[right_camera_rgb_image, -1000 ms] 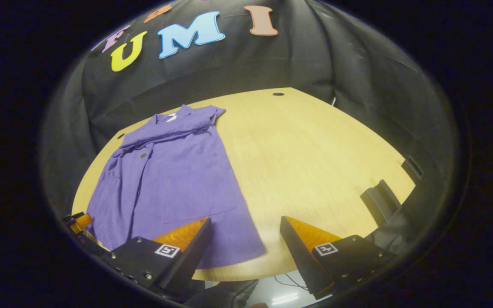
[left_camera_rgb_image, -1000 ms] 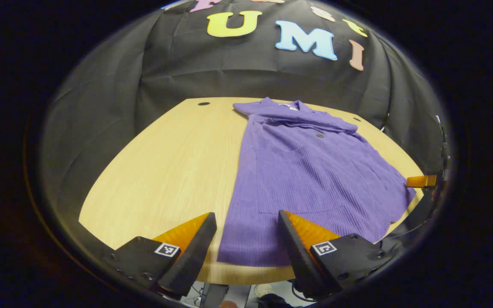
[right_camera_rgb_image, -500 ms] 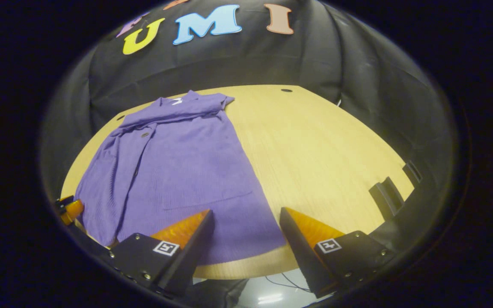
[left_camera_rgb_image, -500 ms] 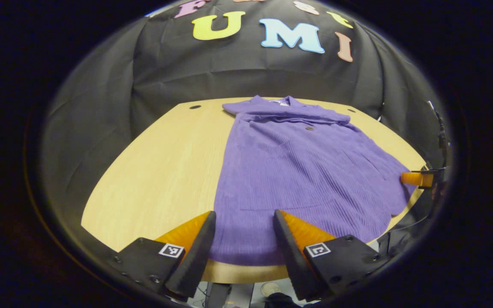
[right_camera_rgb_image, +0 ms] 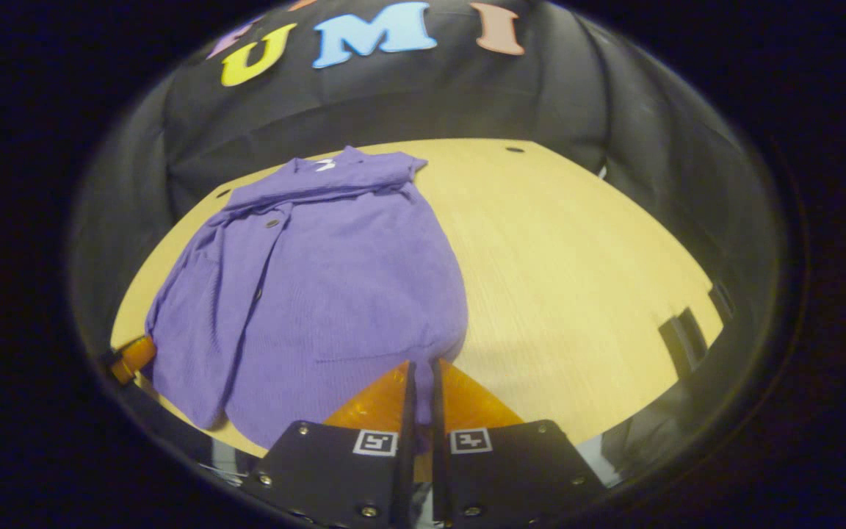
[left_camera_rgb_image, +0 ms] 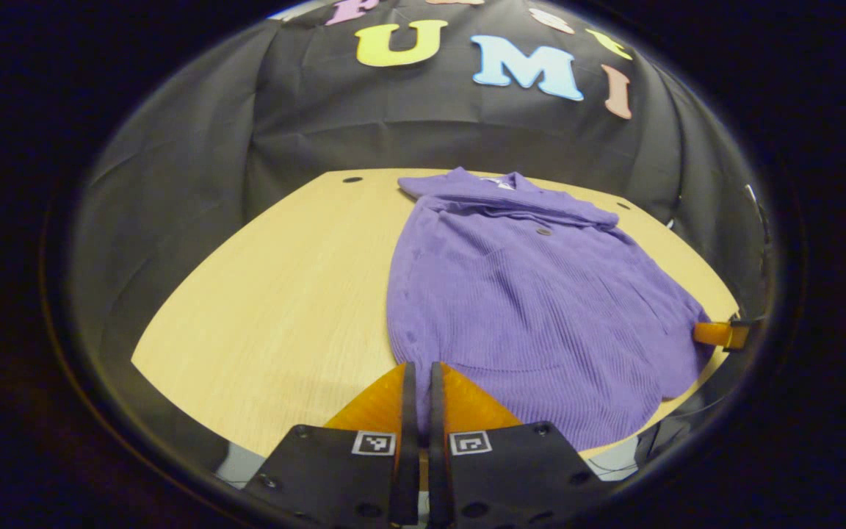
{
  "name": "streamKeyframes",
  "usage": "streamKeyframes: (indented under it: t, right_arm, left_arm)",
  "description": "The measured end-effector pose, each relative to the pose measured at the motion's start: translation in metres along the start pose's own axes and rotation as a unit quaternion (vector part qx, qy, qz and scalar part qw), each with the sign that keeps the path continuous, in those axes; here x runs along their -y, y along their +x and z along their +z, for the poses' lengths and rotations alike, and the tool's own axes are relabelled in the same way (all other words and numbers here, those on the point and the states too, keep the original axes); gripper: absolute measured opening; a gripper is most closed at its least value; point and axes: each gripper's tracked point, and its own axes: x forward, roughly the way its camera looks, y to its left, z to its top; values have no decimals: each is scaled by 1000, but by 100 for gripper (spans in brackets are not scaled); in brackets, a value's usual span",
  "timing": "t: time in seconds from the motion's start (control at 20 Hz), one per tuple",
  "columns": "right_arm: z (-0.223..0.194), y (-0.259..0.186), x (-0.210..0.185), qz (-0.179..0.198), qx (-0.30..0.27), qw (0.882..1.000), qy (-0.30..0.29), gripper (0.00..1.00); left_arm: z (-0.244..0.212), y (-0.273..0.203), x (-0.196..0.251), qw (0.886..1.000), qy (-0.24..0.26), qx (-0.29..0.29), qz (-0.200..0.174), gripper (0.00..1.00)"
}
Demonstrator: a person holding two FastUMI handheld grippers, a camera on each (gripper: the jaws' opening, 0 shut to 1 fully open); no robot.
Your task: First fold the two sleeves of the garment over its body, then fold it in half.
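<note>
Both grippers are down at the near hem of the garment (left_camera_rgb_image: 533,294), a purple ribbed knit lying on the wooden table (left_camera_rgb_image: 283,294) with its collar toward the far edge and both sleeves folded across the chest. In the left gripper view, the left gripper (left_camera_rgb_image: 417,367) has its fingers drawn nearly together, a thin slit between them, and the near left corner of the hem runs right into that slit; it looks pinched, though the cloth inside the gap is too thin to make out for sure. The fabric bulges and rounds up just ahead of the tips. Off at the right edge of that view, the tip of the right gripper (left_camera_rgb_image: 717,334) shows at the garment's other bottom corner. Over to the right gripper view: the right gripper (right_camera_rgb_image: 420,367) is closed to the same narrow slit, and a sliver of purple shows between the fingers, so it has hold of the hem's right corner. The garment (right_camera_rgb_image: 320,279) humps up in front of it, the hem puckered in toward the tips. At the left edge the left gripper (right_camera_rgb_image: 131,358) shows at the far corner. The table (right_camera_rgb_image: 577,257) is bare wood to the right.
</note>
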Motion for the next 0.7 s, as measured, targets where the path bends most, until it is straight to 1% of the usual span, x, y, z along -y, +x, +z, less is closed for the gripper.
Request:
streamKeyframes:
  t: [0.15,0.2,0.3,0.4,0.5,0.7]
  right_arm:
    - [4,-3,-2,0,-4,1000,5,14]
    - [4,-2,-3,-1,-8,1000,8,5]
    - [5,1,-2,0,-16,1000,8,5]
    - [12,-6,-8,15,-21,999,25,5]
    - [33,-16,-16,36,-3,999,36,2]
    - [87,-44,-32,62,53,996,33,2]
  left_arm:
    - [-1,2,2,1000,16,-9,-4,12]
    - [-1,2,4,1000,14,-15,-6,9]
    - [0,1,11,999,19,-29,-24,8]
    - [4,2,18,998,12,-42,-48,7]
    - [24,-4,23,997,2,-39,-71,7]
    - [88,-23,39,992,-25,0,-120,7]
